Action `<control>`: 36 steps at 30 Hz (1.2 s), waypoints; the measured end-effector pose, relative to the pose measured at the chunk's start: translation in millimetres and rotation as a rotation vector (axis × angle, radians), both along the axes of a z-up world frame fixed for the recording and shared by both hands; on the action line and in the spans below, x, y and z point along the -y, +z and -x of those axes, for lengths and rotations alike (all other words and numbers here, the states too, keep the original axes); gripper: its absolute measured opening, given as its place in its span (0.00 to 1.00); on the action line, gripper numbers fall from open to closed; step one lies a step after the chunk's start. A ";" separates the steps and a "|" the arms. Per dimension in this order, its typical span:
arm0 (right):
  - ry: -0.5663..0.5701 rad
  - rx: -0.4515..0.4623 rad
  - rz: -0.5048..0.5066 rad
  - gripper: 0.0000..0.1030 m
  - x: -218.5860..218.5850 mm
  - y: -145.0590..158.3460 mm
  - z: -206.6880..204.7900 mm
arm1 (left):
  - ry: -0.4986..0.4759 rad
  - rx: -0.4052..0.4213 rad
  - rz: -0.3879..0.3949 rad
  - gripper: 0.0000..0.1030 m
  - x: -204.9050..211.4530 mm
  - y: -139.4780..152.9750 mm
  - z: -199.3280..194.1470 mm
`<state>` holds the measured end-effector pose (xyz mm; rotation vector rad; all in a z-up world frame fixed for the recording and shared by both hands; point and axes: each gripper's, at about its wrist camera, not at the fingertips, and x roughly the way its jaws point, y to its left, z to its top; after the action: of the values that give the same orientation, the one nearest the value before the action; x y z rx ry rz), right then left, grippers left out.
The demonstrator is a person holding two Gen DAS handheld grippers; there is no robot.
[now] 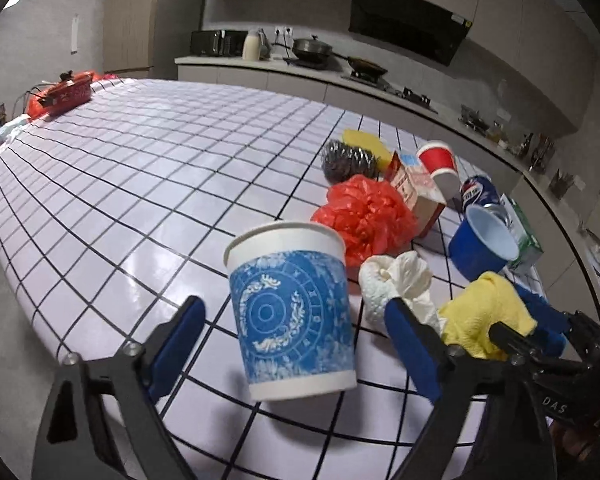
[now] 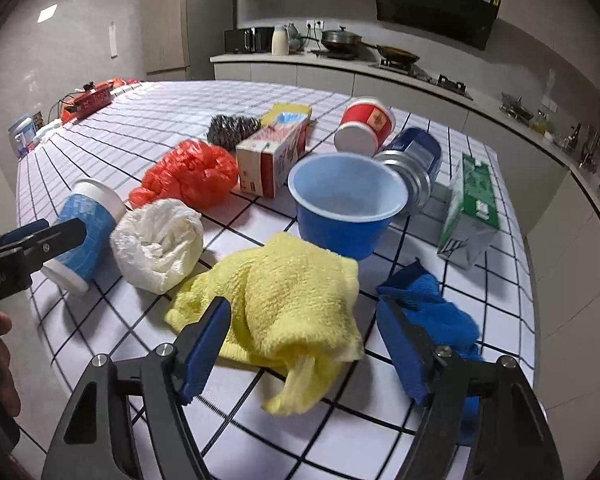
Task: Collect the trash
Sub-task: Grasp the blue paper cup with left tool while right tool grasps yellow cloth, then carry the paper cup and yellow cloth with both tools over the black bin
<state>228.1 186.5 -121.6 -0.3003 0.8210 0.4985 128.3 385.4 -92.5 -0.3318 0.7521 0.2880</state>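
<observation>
Left gripper [image 1: 294,344] nearest in the left wrist view: blue-padded fingers spread wide, straddling a blue-and-white paper cup [image 1: 290,308] without touching it; cup tilted, mouth up, interior hidden. Just right of it a crumpled white plastic bag [image 1: 396,280], then a glossy crinkled red plastic bag [image 1: 364,216]. Behind: steel wool scrubber [image 1: 348,160], cardboard carton [image 1: 416,192], all on the white grid-tiled table [image 1: 140,168]. Right wrist view: right gripper [image 2: 304,344] fingers likewise wide apart, gripping nothing; fluffy yellow towel [image 2: 296,300] lies bunched between them, whether it touches the pads unclear. Right finger sits against a blue towel [image 2: 432,304]. Beyond, a blue plastic bowl [image 2: 346,208], upright, nothing inside. Behind it a blue drink can [image 2: 416,160] on its side, a red paper cup [image 2: 366,126] tipped over, a green-and-white carton [image 2: 472,208] lying flat.
</observation>
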 end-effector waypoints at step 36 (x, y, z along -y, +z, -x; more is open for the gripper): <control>-0.250 0.127 -0.116 0.38 195.7 88.7 74.3 | -0.333 0.155 -0.042 0.59 161.5 73.1 27.4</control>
<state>153.8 -9.2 -33.0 -0.1186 0.6914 0.2875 100.9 223.9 -19.4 -0.1817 0.6352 -0.0364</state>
